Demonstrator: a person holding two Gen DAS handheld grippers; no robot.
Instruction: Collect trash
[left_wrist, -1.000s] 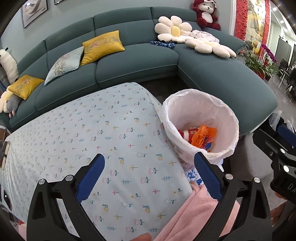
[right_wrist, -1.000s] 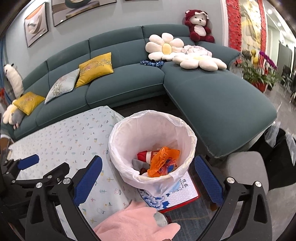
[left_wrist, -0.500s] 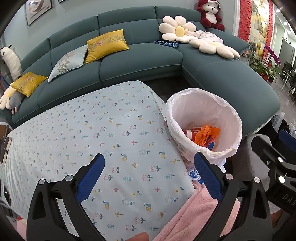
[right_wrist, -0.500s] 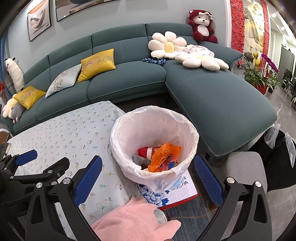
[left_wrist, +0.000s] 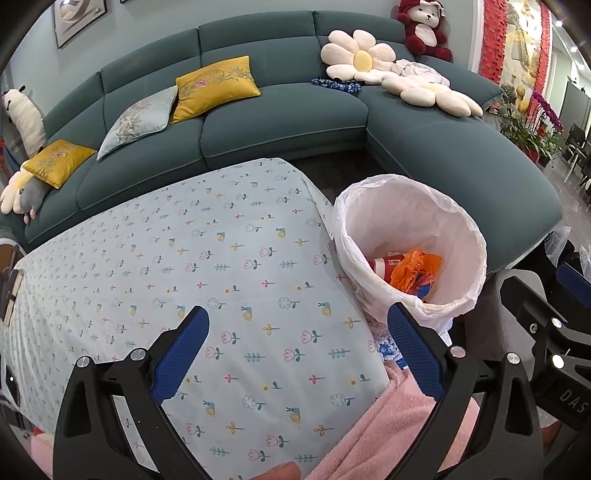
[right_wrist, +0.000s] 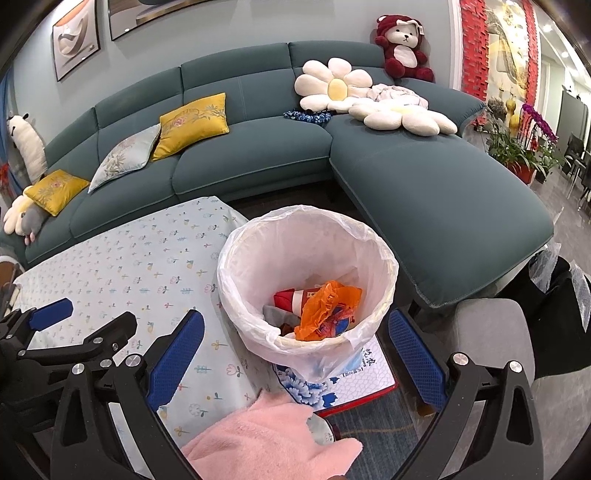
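Observation:
A bin lined with a white bag (left_wrist: 463, 225) (right_wrist: 258, 243) stands beside the table's right end. Inside lie an orange crumpled wrapper (left_wrist: 413, 267) (right_wrist: 325, 310) and a red carton (left_wrist: 386, 264) (right_wrist: 290, 297). My left gripper (left_wrist: 297, 350) hangs open above the flowered tablecloth (left_wrist: 184, 266), nothing between its blue pads. My right gripper (right_wrist: 295, 347) is open too, hovering just over the bin's near rim and holding nothing. The left gripper also shows at the left edge of the right wrist view. A pink fleece sleeve (left_wrist: 384, 435) (right_wrist: 269, 435) lies below both grippers.
A teal corner sofa (left_wrist: 280, 122) (right_wrist: 258, 155) with yellow cushions (left_wrist: 214, 86), flower cushions (right_wrist: 334, 88) and a red plush bear (right_wrist: 402, 48) runs behind the table. A blue-and-white box (right_wrist: 354, 380) sits under the bin. A grey stool (right_wrist: 487, 332) is at right, potted plants (right_wrist: 517, 151) far right.
Both wrist views have drifted slightly up and back, so the bin and table sit a little lower in the frames. Both grippers stay open and hold nothing.

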